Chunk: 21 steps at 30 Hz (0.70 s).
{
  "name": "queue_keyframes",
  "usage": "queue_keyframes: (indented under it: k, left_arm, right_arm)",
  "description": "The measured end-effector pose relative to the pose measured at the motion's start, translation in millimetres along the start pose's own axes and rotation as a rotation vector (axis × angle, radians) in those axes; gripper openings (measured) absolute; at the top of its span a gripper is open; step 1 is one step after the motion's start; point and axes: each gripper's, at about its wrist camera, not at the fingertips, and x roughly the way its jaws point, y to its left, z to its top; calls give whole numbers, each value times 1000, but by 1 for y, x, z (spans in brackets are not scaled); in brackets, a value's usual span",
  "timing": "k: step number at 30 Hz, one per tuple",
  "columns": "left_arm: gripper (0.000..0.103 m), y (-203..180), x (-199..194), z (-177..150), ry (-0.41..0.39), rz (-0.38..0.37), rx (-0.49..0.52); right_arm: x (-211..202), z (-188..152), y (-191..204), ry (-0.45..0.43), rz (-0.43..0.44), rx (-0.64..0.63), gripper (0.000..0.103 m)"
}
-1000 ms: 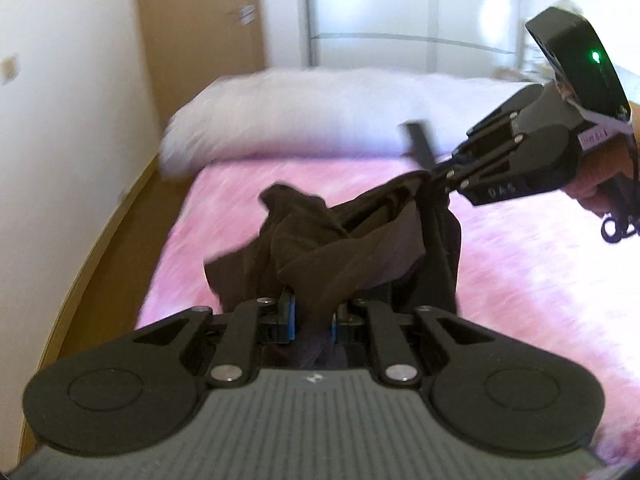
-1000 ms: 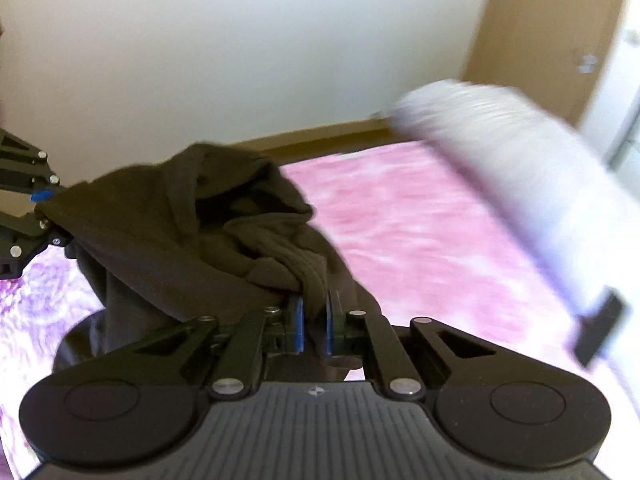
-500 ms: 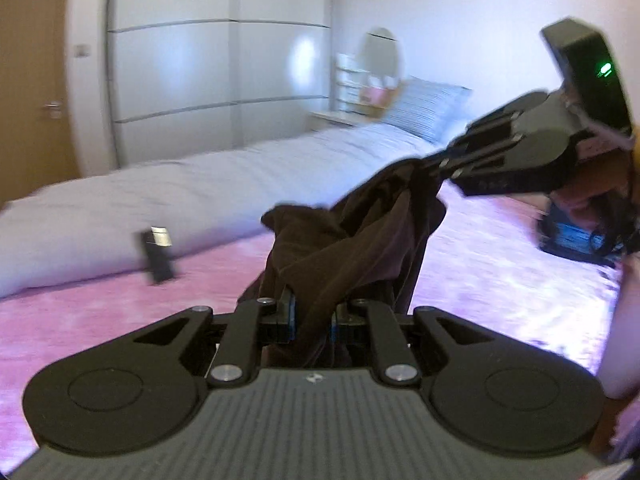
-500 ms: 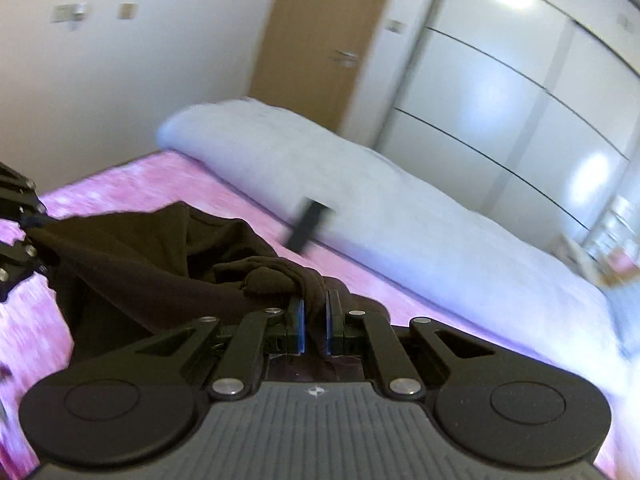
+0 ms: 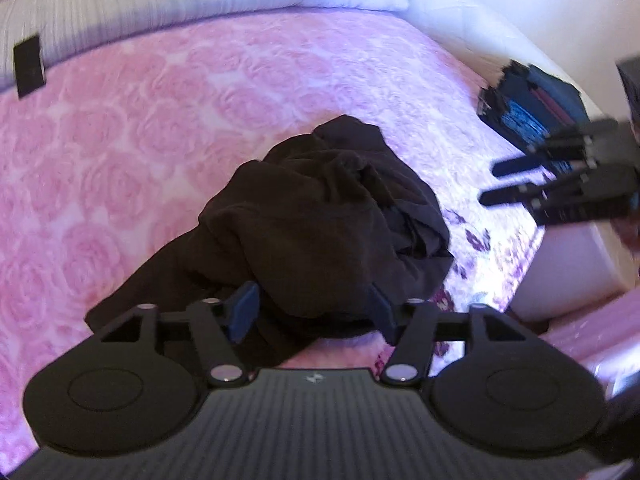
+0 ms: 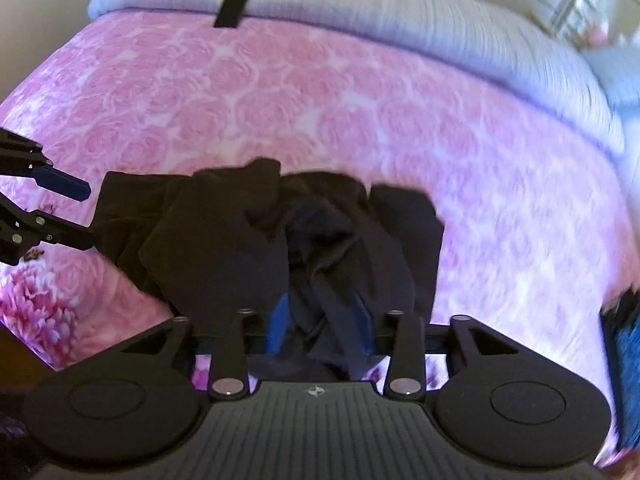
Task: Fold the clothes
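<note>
**Both claws spread over the dark garment**

My left gripper (image 5: 314, 312) and right gripper (image 6: 320, 322) both hang with fingers spread wide, pinching nothing. Beneath them I see the pink rose bedspread (image 5: 140, 120), with a grey bolster (image 6: 360, 12) along its far edge. The dark garment (image 5: 320, 220) lies crumpled on the bedspread, part of it between my spread fingers.

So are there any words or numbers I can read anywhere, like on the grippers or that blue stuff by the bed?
No text is readable in either view.
Left hand-held gripper: only a small emblem on its body, no letters.
Right hand-held gripper: the same emblem, no letters.
Blue stack beside the pink bedspread: too blurred to read.
Dark garment: no label showing.
</note>
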Motion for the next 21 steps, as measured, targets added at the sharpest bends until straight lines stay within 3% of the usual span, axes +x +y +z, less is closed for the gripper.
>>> queue_keyframes:
  k: [3, 5, 7, 8, 9, 10, 11, 16, 18, 21]
  left_arm:
    - [62, 9, 35, 5, 38, -6, -60]
    - [62, 17, 65, 9, 81, -1, -84]
    - [60, 21, 94, 13, 123, -4, -111]
    - [53, 23, 108, 16, 141, -8, -124]
    - [26, 24, 118, 18, 156, -19, -137]
    - [10, 24, 122, 21, 158, -28, -150]
    - [4, 24, 120, 24, 145, -28, -161]
    - [3, 35, 41, 38, -92, -12, -212]
    - [3, 46, 16, 37, -124, 80, -233]
    - [2, 60, -1, 25, -100, 221, -293]
  right_arm:
    - [23, 4, -6, 32, -10, 16, 51]
    - [40, 6, -9, 41, -22, -12, 66]
    - [56, 9, -13, 50, -35, -40, 69]
    - [64, 10, -15, 55, -41, -54, 69]
    - [73, 12, -17, 59, -47, -68, 70]
    - [81, 13, -19, 64, -53, -81, 70]
    - [89, 14, -21, 69, -59, -95, 70]
    - [104, 22, -49, 40, -8, -85, 70]
    - [107, 26, -61, 25, 16, -76, 70]
    - [111, 32, -79, 2, 51, -62, 68]
